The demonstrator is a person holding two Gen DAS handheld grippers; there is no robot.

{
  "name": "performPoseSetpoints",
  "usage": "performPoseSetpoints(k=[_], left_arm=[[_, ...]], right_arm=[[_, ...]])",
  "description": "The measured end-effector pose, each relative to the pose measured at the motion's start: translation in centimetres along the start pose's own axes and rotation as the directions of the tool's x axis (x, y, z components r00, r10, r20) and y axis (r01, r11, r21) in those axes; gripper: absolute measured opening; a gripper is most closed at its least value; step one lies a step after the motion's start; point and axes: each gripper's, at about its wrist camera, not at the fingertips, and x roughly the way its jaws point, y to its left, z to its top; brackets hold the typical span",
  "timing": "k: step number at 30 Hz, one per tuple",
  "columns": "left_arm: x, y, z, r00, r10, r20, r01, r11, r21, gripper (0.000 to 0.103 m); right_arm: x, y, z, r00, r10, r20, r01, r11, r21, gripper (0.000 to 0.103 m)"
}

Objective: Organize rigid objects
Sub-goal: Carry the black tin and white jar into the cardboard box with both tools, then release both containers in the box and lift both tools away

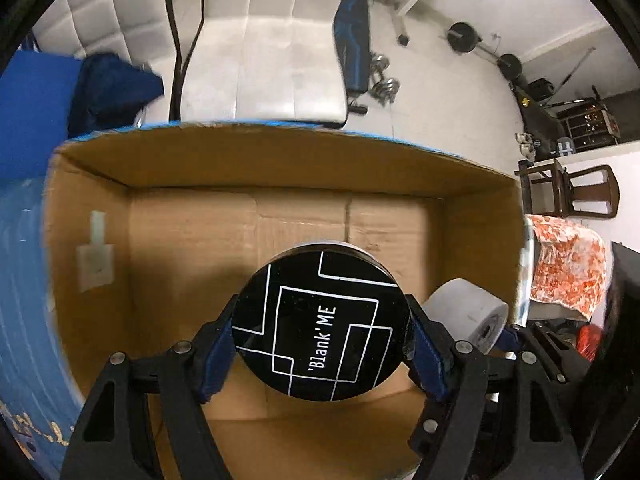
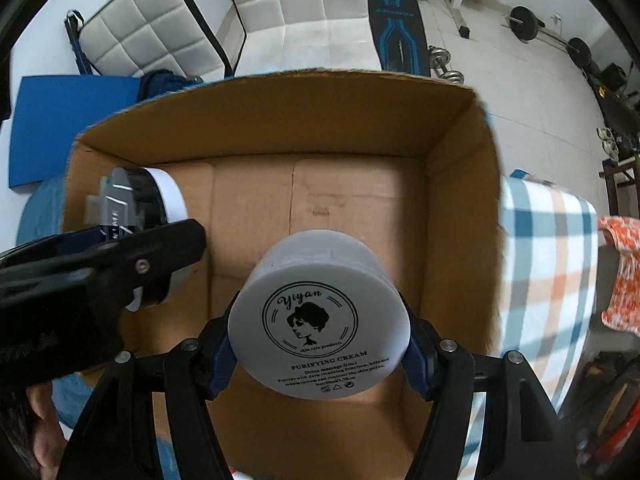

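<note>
Left gripper [image 1: 322,336]: clamped on the black jar [image 1: 324,326], blue pads [image 1: 218,354] pressed to its sides; held over the open box [image 1: 280,152]; lid faces the camera; in the right view the same gripper [image 2: 160,248] comes in from the left edge, dark and partly blurred

Black jar: round, black lid with white line pattern and the words 'Blank' ME; in the right view it [image 2: 156,200] shows a white body and dark lid, lying sideways near the box's left wall

Right gripper [image 2: 320,344]: clamped on the white jar [image 2: 320,320], blue pads [image 2: 222,360] against its sides; held above the box [image 2: 280,88] floor, toward the near side

White jar: round, pale lid printed "Yiyan" with a woman's head logo and "PURIFYING CREAM"; in the left view it [image 1: 466,312] sits just right of the black jar, near the box's right wall

Box: brown cardboard, open top, floor bare cardboard with taped seam; whether either jar touches the floor, cannot tell

Surroundings: white quilted chairs [image 1: 280,40] beyond the box; blue mat [image 2: 72,120] at far left; plaid cloth [image 2: 552,260] to the right of the box; orange patterned cloth [image 1: 568,268] further right; weight bench [image 2: 396,20] and barbell [image 2: 552,36] on the tiled floor behind
</note>
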Motion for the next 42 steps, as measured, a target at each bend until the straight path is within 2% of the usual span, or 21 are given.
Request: performPoseSetpoints(k=[4,9,16,20,29,32,35,37,39,42], left_arm=[[3.8,1.6,2.0,0.997,0.010,-0.074,-0.013,0.999,-0.032,0.074],[6.6,2.3,2.6,0.992,0.026,-0.124,-0.032,0.998,-0.047,0.074],[8.7,1.6,3.1,0.987,0.054,-0.151,-0.058,0.998,-0.024,0.074],[8.3,1.0,3.5,0.989,0.069,-0.132,-0.072,0.997,-0.018,0.074],[7.5,1.4,3.1,0.986,0.094,-0.141,-0.102,0.994,-0.050,0.075],[6.7,1.5,2.7,0.986,0.087,-0.140,-0.095,0.994,-0.052,0.083],[5.2,1.4,2.2,0.987,0.116,-0.113,-0.121,0.992,-0.033,0.091],[3.9,1.3,1.7,0.987,0.134,-0.084,-0.136,0.990,-0.019,0.102],[2.9,1.1,1.2,0.988,0.143,-0.061,-0.144,0.990,-0.006,0.102],[1.3,0.9,-0.4,0.984,0.176,-0.018,-0.175,0.984,0.019,0.102]], right_arm=[[2.4,0.6,1.7,0.999,-0.024,-0.029,0.023,0.999,-0.049,0.070],[5.0,0.4,3.5,0.997,-0.053,-0.053,0.049,0.997,-0.066,0.070],[7.8,0.2,5.6,0.995,-0.050,-0.087,0.045,0.997,-0.057,0.070],[8.2,-0.6,6.1,0.995,-0.046,-0.093,0.044,0.999,-0.020,0.070],[8.5,-2.1,6.3,0.993,-0.035,-0.114,0.037,0.999,0.010,0.073],[8.0,-2.3,6.3,0.993,-0.038,-0.108,0.040,0.999,0.012,0.077],[7.3,-2.2,6.0,0.994,-0.047,-0.097,0.049,0.999,0.016,0.081],[6.5,-2.2,5.5,0.996,-0.029,-0.087,0.031,0.999,0.022,0.093],[5.7,-2.1,5.0,0.997,-0.007,-0.074,0.009,0.999,0.032,0.103],[4.2,-1.6,3.9,0.999,-0.029,-0.026,0.030,0.999,0.025,0.103]])
